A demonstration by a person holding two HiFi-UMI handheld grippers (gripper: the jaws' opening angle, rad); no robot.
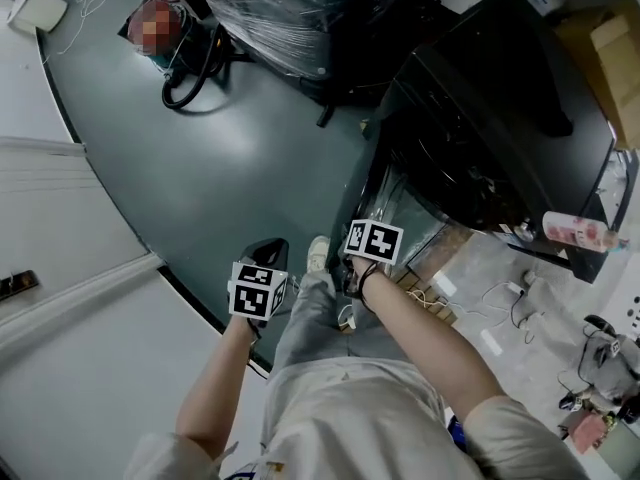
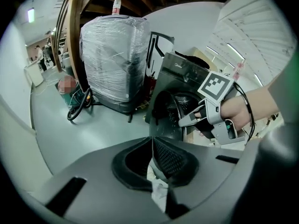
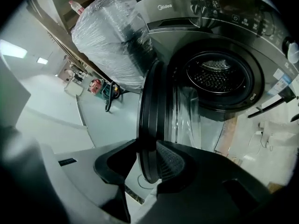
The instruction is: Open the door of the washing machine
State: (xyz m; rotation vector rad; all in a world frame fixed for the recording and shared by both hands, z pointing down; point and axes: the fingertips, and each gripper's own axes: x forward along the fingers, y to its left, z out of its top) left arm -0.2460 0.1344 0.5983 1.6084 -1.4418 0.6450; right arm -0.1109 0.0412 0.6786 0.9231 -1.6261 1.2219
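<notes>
Already the door (image 3: pixel 152 125) stands swung wide, edge-on, at 8 o'clock of the drum (image 3: pixel 216 76) in the washer (image 3: pixel 196 13). The right hand-held gripper (image 3: pixel 148 148) is clamped on the door's rim, one pad on each face. The left hand-held gripper (image 2: pixel 152 141) carries nothing, its jaws tip to tip; in the head view it sits at 8 o'clock of the right one. A wrapped bundle (image 3: pixel 110 36) stands at the washer's 10 o'clock.

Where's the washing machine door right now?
In the right gripper view the door stands swung open, edge-on at centre, left of the drum, its rim gripped by the right gripper.
</notes>
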